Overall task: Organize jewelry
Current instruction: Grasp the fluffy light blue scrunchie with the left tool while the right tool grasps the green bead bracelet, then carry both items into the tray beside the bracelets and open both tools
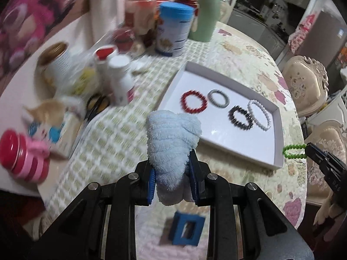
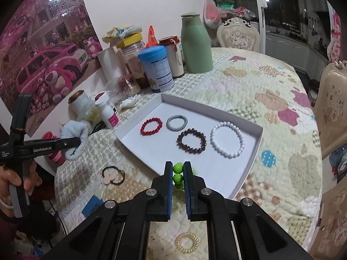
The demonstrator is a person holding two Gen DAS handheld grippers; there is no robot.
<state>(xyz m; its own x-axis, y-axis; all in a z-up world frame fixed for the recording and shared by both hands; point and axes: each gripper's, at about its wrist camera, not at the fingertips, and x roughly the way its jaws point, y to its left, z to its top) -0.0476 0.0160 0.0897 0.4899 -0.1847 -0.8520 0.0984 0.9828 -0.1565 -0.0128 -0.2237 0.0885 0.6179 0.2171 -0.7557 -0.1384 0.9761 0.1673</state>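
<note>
The quilted table (image 2: pixel 249 91) fills both views, crowded with jars and bottles from ten to twelve o'clock in your right wrist view, the green flask (image 2: pixel 196 45) tallest among them. The white tray (image 2: pixel 257 143) sits at the centre of that view, its near corner pointing toward your right gripper. Four bracelets lie flat in it: the white bracelet (image 2: pixel 228 139) at two o'clock of the tray's middle, the dark brown bracelet (image 2: pixel 192 141) just beside it on the left, the grey bracelet (image 2: pixel 176 122) and the red bracelet (image 2: pixel 151 125) farther back, side by side.

Your left gripper (image 2: pixel 80 142) reaches in level from nine o'clock, your hand (image 2: pixel 13 179) wrapped round its handle low at the left edge. Its jaws are closed snugly on a pale blue fluffy scrunchie (image 1: pixel 172 143), which bulges out past the fingertips and hangs over the table short of the tray.

Your right gripper (image 2: pixel 178 174) points forward over the tray's near edge, jaws nearly together, pinching the green bead bracelet (image 2: pixel 177 173); in the left wrist view its loop juts out toward the tray's corner at three o'clock.

On the cloth, a brown hair tie (image 2: pixel 113 175) lies at eight o'clock and a gold coil tie (image 2: pixel 187 242) at six o'clock beneath the gripper.
</note>
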